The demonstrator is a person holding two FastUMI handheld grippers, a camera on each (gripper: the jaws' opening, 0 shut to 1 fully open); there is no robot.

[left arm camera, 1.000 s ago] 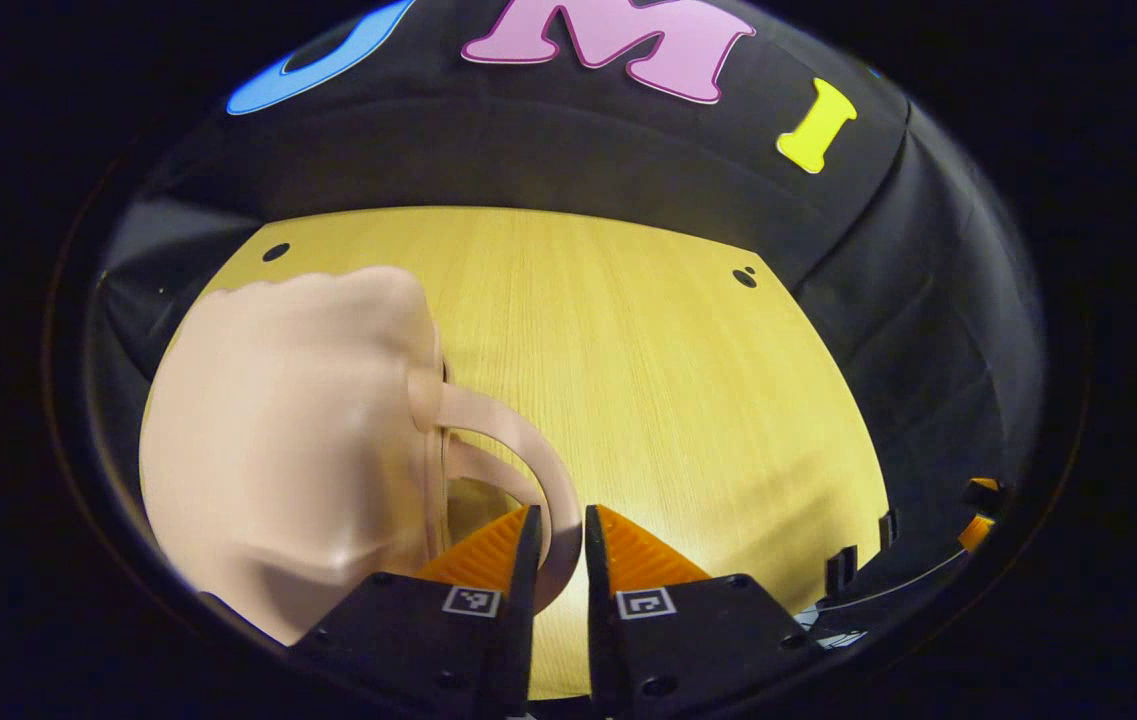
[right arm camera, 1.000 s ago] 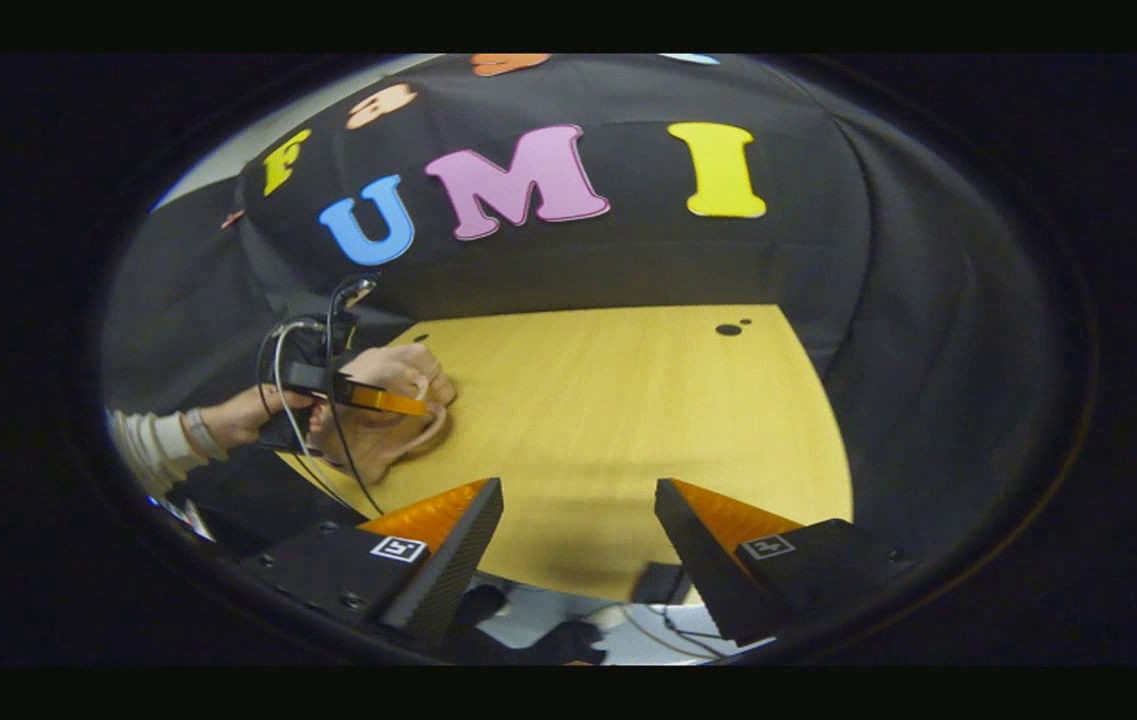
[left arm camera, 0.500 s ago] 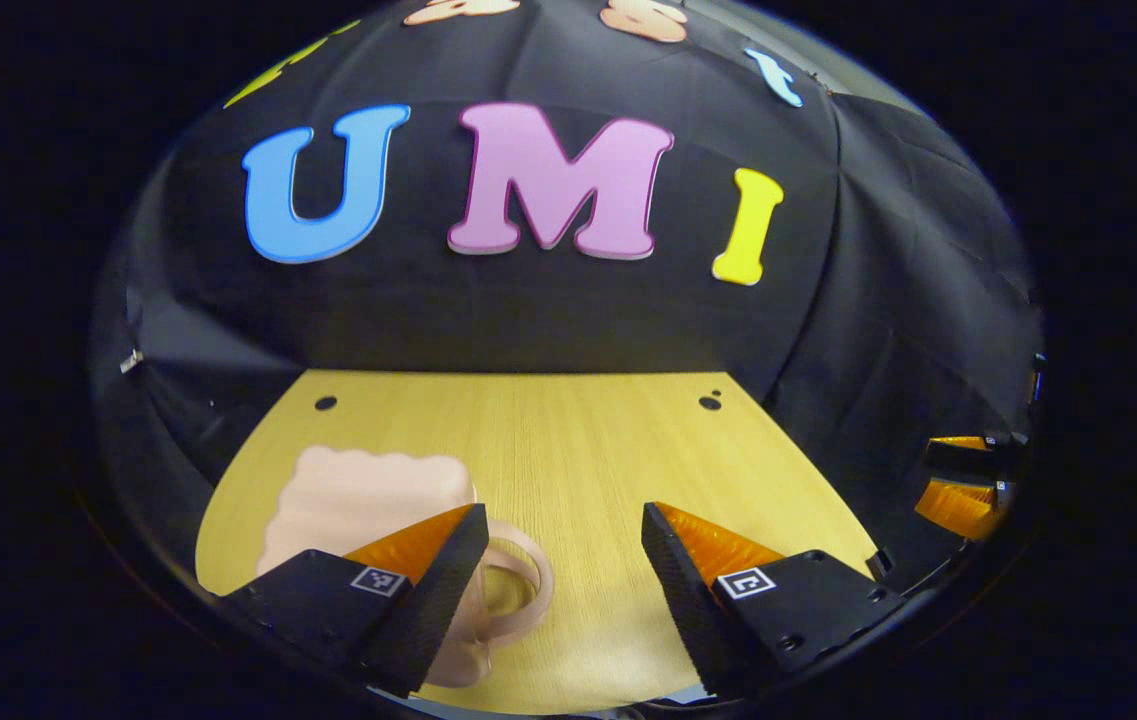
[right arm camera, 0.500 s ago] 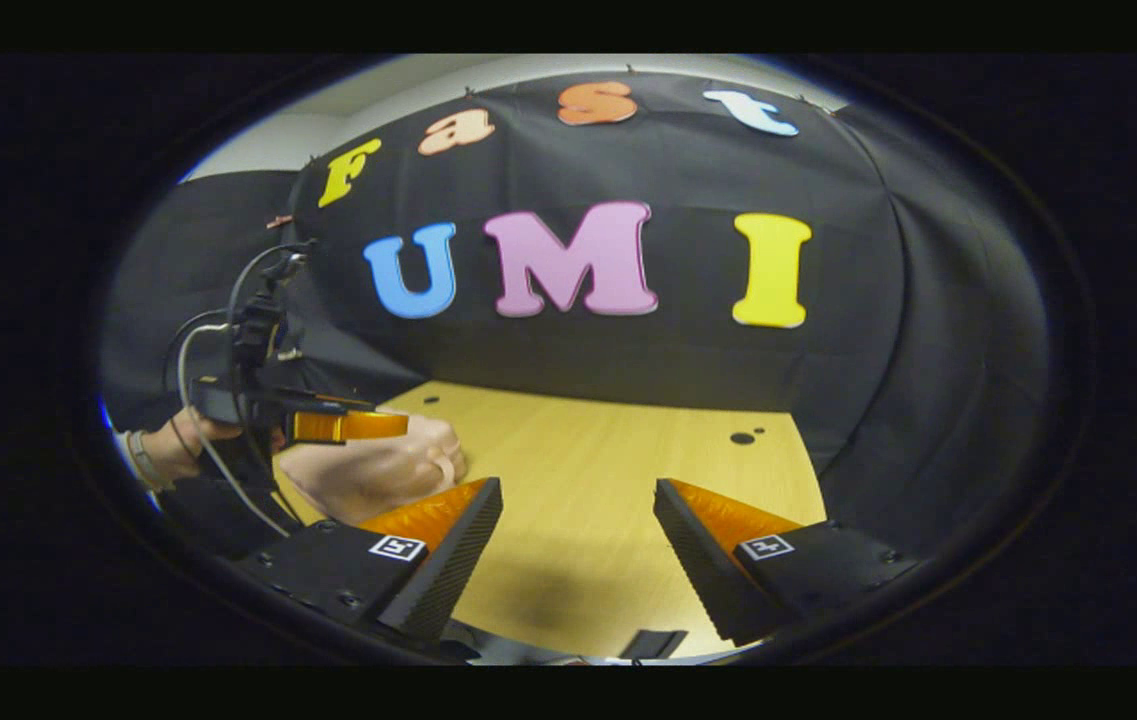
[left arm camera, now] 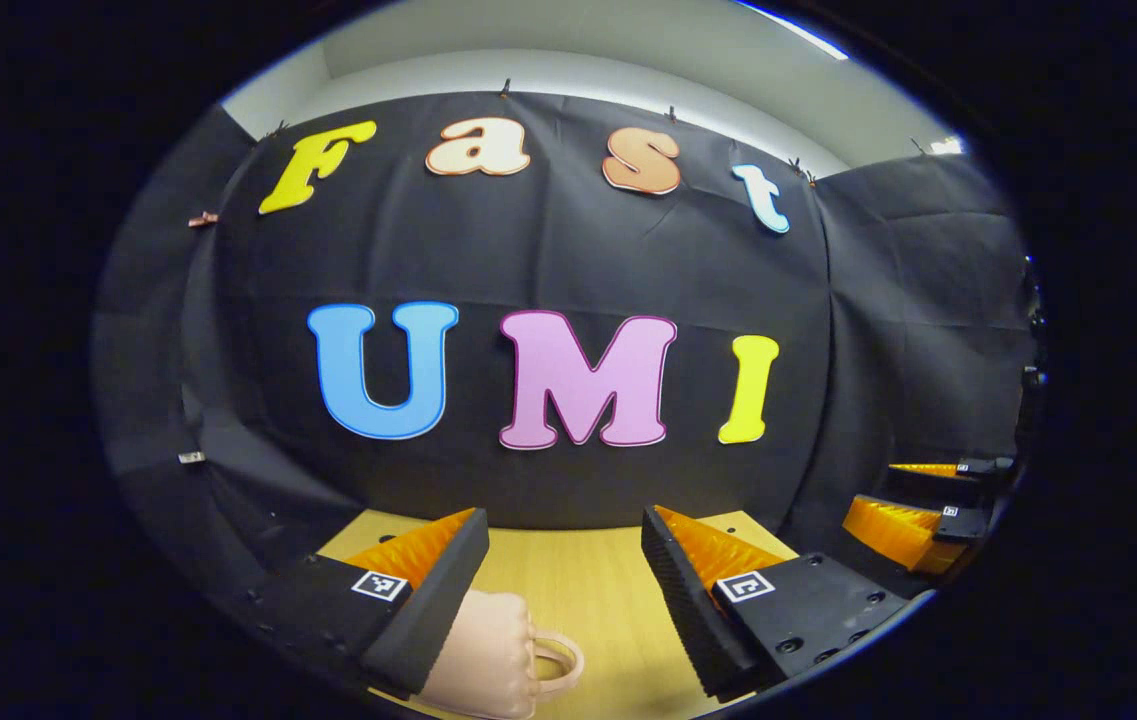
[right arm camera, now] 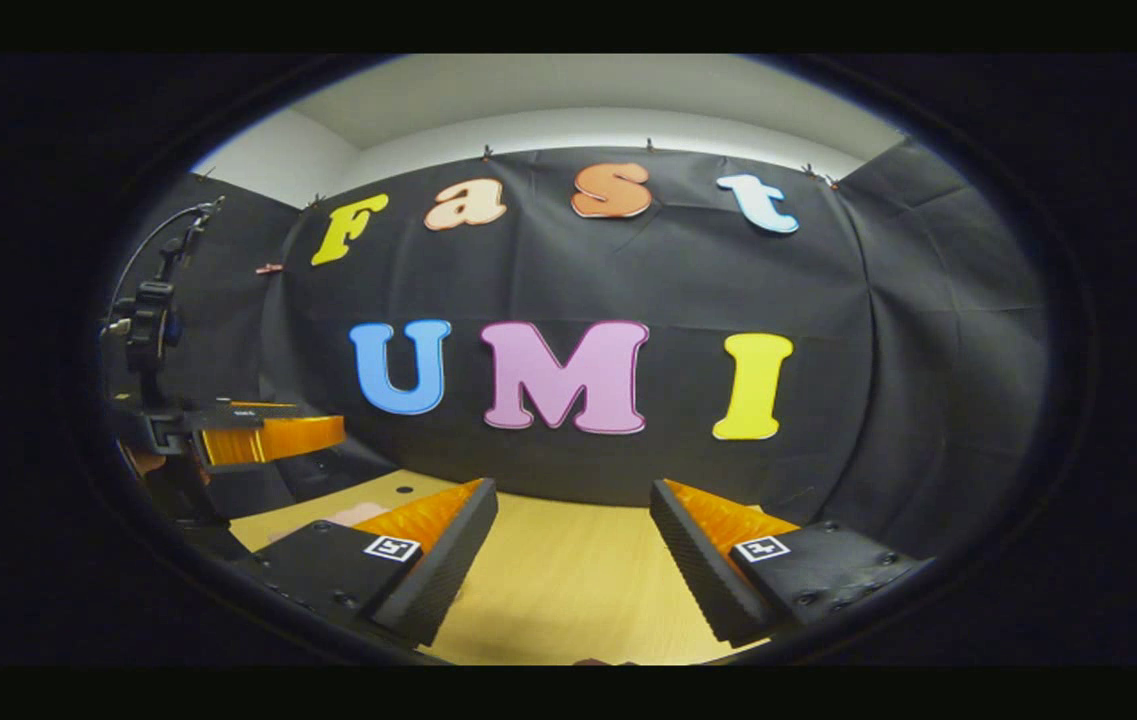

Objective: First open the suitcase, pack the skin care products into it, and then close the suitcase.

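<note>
Both cameras are tilted up versus a second ago: then the handle of the pink suitcase (left arm camera: 488,655) was pinched by the left hand-held gripper (left arm camera: 565,565); now it is released and the fingers are spread wide, nothing between them. The suitcase is seen at the bottom centre-left of the left gripper view, on the tabletop (left arm camera: 593,590), partly hidden behind the left finger, its loop handle (left arm camera: 560,662) sticking out to the right. It looks closed, though most of it is cut off. In the right gripper view a sliver of it is seen at lower left, behind that gripper's own left finger.

The right hand-held gripper (right arm camera: 573,545) is also spread wide and empty, held above bare tabletop. In the left gripper view it appears at the far right edge; in the right gripper view the left one appears at mid-left.

Step judged: closing is done, both grippers are backed off, task at or near its end. No skin care products are seen, so packing is assumed, not confirmed. Next move, if any: grippers to be parked clear; nothing further is called for on the suitcase.
</note>
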